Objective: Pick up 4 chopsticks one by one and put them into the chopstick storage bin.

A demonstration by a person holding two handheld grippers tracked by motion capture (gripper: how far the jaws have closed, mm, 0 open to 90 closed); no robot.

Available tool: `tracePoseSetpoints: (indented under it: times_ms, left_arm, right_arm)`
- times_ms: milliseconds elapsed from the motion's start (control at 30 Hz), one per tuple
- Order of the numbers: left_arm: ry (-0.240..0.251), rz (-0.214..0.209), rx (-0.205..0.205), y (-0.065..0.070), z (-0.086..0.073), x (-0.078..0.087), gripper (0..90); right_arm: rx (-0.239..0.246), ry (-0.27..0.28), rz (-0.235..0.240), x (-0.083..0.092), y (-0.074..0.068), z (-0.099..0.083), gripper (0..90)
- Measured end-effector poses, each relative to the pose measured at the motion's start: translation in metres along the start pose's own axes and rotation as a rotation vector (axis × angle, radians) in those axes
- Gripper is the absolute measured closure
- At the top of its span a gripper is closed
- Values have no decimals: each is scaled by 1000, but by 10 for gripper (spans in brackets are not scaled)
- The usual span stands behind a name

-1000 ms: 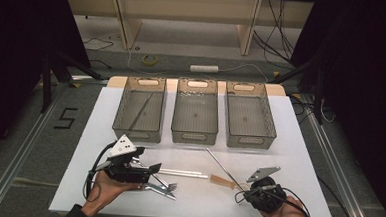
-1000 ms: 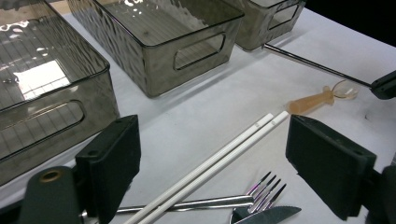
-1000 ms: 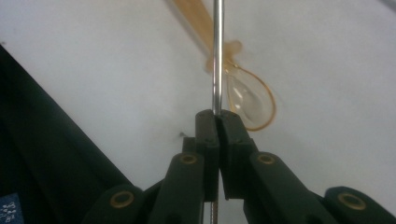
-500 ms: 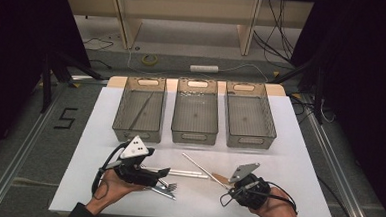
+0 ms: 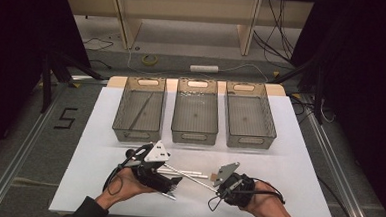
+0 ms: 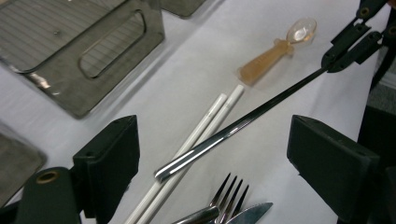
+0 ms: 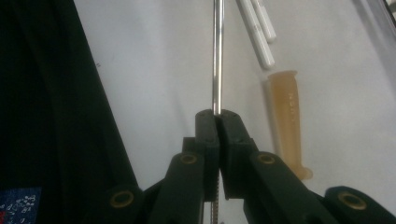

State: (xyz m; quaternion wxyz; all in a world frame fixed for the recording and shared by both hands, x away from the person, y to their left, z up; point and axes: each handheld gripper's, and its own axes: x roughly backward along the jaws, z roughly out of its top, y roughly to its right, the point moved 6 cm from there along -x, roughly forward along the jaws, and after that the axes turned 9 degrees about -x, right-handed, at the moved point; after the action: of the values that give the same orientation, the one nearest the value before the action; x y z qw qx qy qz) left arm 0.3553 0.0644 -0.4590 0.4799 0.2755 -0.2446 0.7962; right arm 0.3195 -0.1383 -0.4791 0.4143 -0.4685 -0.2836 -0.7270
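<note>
The right tongs (image 7: 218, 116) are shut tight on a thin metal chopstick (image 7: 217, 56). They pinch it at one end. The rest of the stick pokes out from the tips, up off the white surface (image 5: 288, 158). In the high view the right tongs (image 5: 216, 186) are near the front edge of the surface, a bit right of the middle. The chopstick (image 5: 190, 177) points from them toward the left tongs (image 5: 169, 183).

The left tongs (image 6: 212, 158) are wide open and hold nothing. The free end of the chopstick (image 6: 224, 135) sits in the gap between their two black pads and touches neither one. These tongs are also near the front edge, left of the middle.

Two white sticks (image 6: 205, 126) lie side by side on the surface under the chopstick. A fork (image 6: 229, 198) and the tip of a knife (image 6: 252, 212) lie close to the left tongs, toward the front edge. A small see-through spoon with a tan handle (image 6: 275, 51) lies just past the white sticks, near the right tongs.

Three grey bins stand in a row toward the back edge. The left bin (image 5: 140, 110) has a long thin thing in it, maybe another chopstick, but it is too small to be sure. The middle bin (image 5: 195, 112) and the right bin (image 5: 245, 116) look bare inside.
</note>
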Motion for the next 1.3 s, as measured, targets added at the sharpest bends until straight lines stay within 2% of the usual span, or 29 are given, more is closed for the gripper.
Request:
tracePoseSetpoints:
  times_ms: [133,267,333,433,533,633,767,867,933,1300]
  left_arm:
    - [-31,-1,-45,3,1,-3,181]
    - [-57,-21,-83,8,1,-5,206]
    - [-86,-40,-105,10,0,-7,215]
    - [-115,-46,-135,12,-1,-9,240]
    - [-141,-57,-146,13,-3,-11,265]
    - [-155,-63,-152,15,-4,-12,300]
    - [-178,-76,-181,18,-5,-13,374]
    - [-193,-81,-205,20,-6,-14,417]
    - [-197,-93,-216,22,-6,-15,449]
    - [-228,-146,-263,30,-10,-19,592]
  right_arm:
    - [29,-13,6,0,-1,3,878]
    - [63,-20,12,-1,-2,5,878]
    - [64,-19,12,-1,-4,6,878]
    - [77,-19,13,-1,-5,7,878]
    - [99,-30,11,0,-6,8,878]
    - [116,-14,9,0,-7,10,878]
    - [123,-20,-1,2,-7,11,877]
    - [142,-18,9,2,-8,12,877]
    - [146,-41,4,2,-9,11,877]
    - [187,-39,20,0,-12,12,877]
